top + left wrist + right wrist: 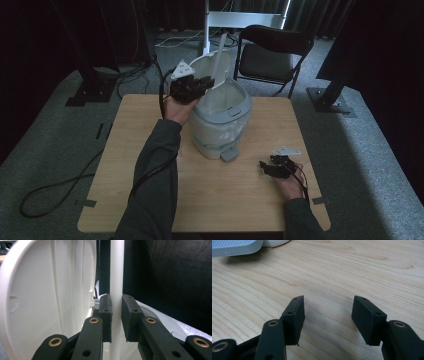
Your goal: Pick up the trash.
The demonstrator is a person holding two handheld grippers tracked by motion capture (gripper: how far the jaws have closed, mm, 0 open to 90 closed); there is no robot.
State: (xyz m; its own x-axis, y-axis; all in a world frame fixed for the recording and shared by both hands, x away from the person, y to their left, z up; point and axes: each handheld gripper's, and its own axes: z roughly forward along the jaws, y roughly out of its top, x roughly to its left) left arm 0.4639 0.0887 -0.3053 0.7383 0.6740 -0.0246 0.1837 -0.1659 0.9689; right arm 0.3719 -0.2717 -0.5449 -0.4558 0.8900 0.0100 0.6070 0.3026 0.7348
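Note:
A pale grey pedal bin (220, 131) stands on the wooden table (150, 200) with its white lid (206, 64) raised. My left gripper (202, 85) hovers at the bin's rim, shut on a slim white rod (220, 47) that stands upright beside the lid. In the left gripper view the pads (106, 312) press the rod (117, 270) from both sides, with the inside of the lid (45, 295) close on the left. My right gripper (270, 167) rests low over the table to the bin's right, open, with bare wood between its jaws (328, 302).
The bin's foot pedal (229, 154) sticks out toward the front. A black folding chair (272, 55) stands behind the table. Cables (55, 190) trail across the floor at the left. Dark stand bases (330, 100) sit on the floor at both back corners.

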